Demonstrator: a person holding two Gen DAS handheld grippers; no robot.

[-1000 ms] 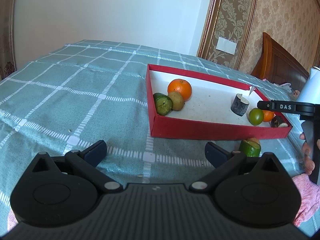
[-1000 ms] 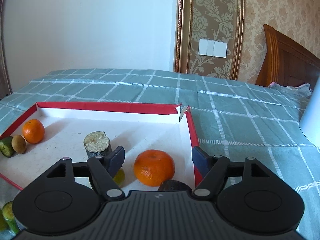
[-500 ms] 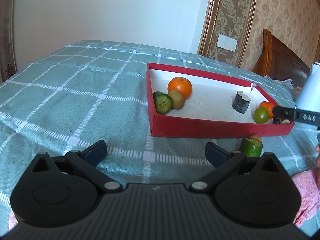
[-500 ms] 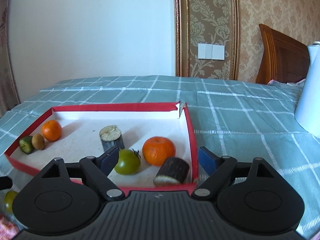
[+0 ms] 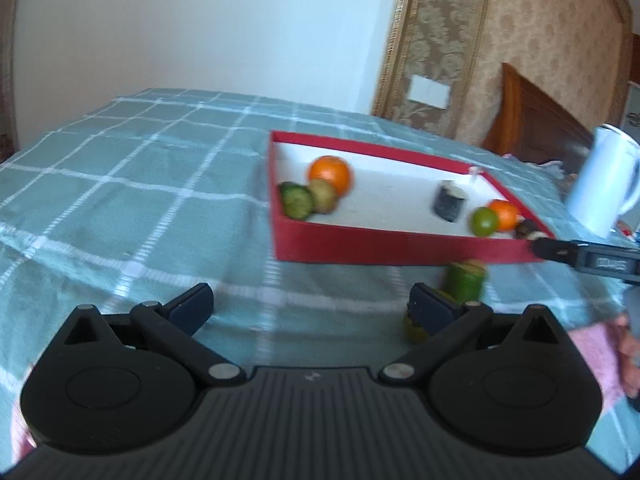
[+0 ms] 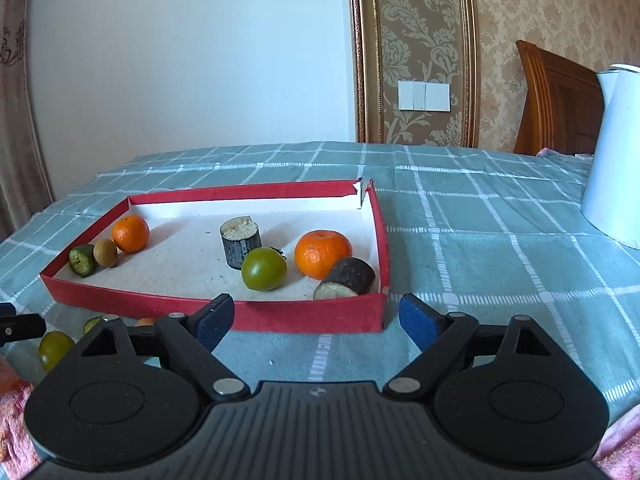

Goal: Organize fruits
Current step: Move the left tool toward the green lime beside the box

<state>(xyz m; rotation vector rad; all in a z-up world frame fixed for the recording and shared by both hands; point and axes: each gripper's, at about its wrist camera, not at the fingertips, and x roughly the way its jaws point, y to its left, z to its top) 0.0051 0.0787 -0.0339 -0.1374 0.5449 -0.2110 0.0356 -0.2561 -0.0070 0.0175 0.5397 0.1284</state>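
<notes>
Red tray (image 6: 312, 316) is seen on the checked cloth, holding seven pieces: two oranges, a green tomato (image 6: 264, 269), a kiwi, a green cut piece and two dark cut cylinders. Several fruits lie outside it, on the cloth by the near wall.

Left gripper (image 5: 310, 307): jaws spread wide, nothing held between them. Right gripper (image 6: 316, 317): jaws likewise wide apart and empty, hovering just short of the tray's near wall.

Loose pieces: an upright green cucumber chunk (image 5: 466, 282) stands close against the tray's outer wall, at about 1 o'clock from the left gripper, just beyond its right finger (image 5: 434, 310). A yellowish fruit (image 5: 414, 326) is partly hidden under that same finger; its kind cannot be told. In the right wrist view, a green round fruit (image 6: 54, 350) and two smaller bits are seen at about 9 o'clock, beside the left finger and largely hidden by the gripper body.

Judgement: the left gripper is taken to be the nearer one to the stray pieces. The chunk's long axis is vertical, so a level pinch across its round sides would be called for, after a small shift toward 1 o'clock. The left view is blurred; fine spacing between chunk and tray wall cannot be settled.
</notes>
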